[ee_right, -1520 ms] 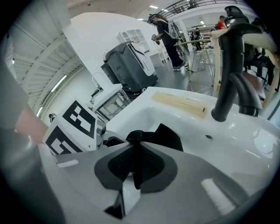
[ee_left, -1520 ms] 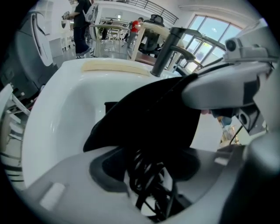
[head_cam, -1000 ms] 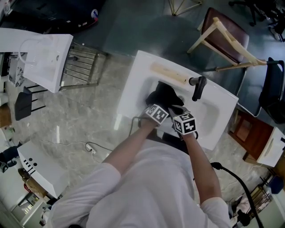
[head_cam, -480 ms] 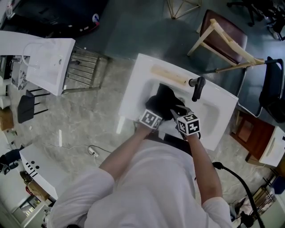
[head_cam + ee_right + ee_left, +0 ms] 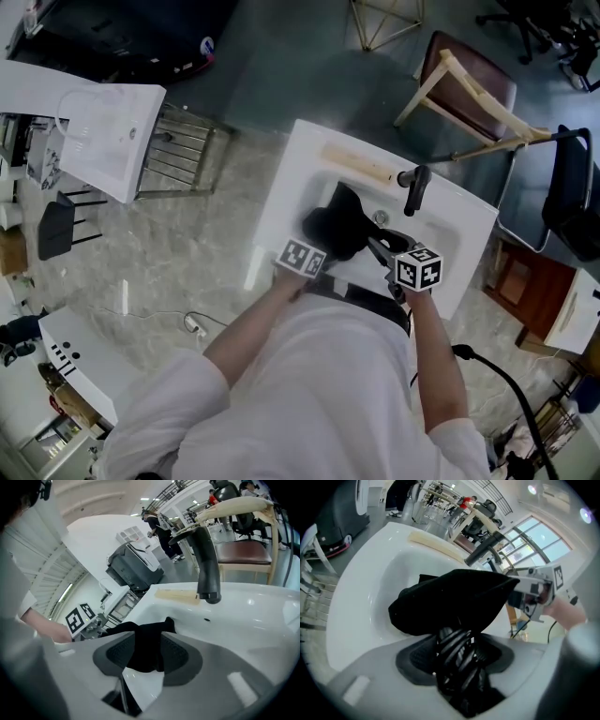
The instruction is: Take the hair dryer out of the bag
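Left tongs (image 5: 457, 663) clamp the hair dryer's coiled black cord (image 5: 454, 641) at the black fabric bag's (image 5: 339, 223) mouth, near the white basin's (image 5: 450, 234) front edge; right tongs (image 5: 145, 654), just opened around bag cloth, should repinch it.

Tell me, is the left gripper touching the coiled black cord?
Touching. The left gripper view shows the left gripper clamped on the coiled black cord, which fills the gap between its jaws.

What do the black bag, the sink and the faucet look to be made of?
Bag: soft matte black fabric; it droops and folds.
Sink: glossy white, likely ceramic or similar, with bright highlights on its curves.
Faucet: matte black, probably coated metal, though the look leaves that open.
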A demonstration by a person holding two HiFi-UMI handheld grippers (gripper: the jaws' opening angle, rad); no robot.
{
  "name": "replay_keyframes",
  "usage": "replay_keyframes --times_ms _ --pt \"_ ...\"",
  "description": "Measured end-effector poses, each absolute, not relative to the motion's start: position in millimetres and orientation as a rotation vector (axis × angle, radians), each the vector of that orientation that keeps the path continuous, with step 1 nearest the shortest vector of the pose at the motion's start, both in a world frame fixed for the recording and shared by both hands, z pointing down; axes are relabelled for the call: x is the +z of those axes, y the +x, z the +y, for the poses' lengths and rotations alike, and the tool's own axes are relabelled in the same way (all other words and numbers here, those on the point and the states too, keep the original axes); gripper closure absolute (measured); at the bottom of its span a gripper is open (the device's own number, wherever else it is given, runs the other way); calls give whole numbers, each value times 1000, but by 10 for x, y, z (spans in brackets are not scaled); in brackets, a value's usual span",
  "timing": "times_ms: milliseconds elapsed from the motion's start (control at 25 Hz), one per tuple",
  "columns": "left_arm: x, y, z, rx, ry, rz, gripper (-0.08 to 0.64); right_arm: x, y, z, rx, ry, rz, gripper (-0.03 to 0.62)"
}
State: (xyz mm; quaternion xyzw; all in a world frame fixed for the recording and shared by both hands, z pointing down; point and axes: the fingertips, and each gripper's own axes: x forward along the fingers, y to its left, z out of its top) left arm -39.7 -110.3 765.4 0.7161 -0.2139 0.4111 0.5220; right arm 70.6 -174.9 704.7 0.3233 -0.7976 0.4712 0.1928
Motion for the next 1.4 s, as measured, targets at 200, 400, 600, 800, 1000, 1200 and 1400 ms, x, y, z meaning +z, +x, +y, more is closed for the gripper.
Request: replay_keyframes --times_ms 200,400,600,800,1000,1200,1400 --pt "7334 -364 -1153 882 1729 -502 316 7288 789 -1652 1365 947 -2120 434" --pt "7173 -386 -1156 865 1746 -482 314 7245 535 -1546 1368 824 -2202 414" --pt "7099 -417 -1121 845 1751 -464 314 7191 415 -1538 1379 787 -2240 494" --pt "7057 -431 -1126 818 1753 -454 314 7115 345 -1556 1355 766 -2266 580" --pt "7030 -492 -1105 804 1747 -439 314 7136 403 -1647 1363 836 -2251 581" --pt "6949 -556 -1034 789 1758 -410 314 7174 555 -1778 1380 982 -2196 582" --pt "6840 -606 -918 754 1772 -363 314 7317 764 -1819 1406 1122 -2089 583"
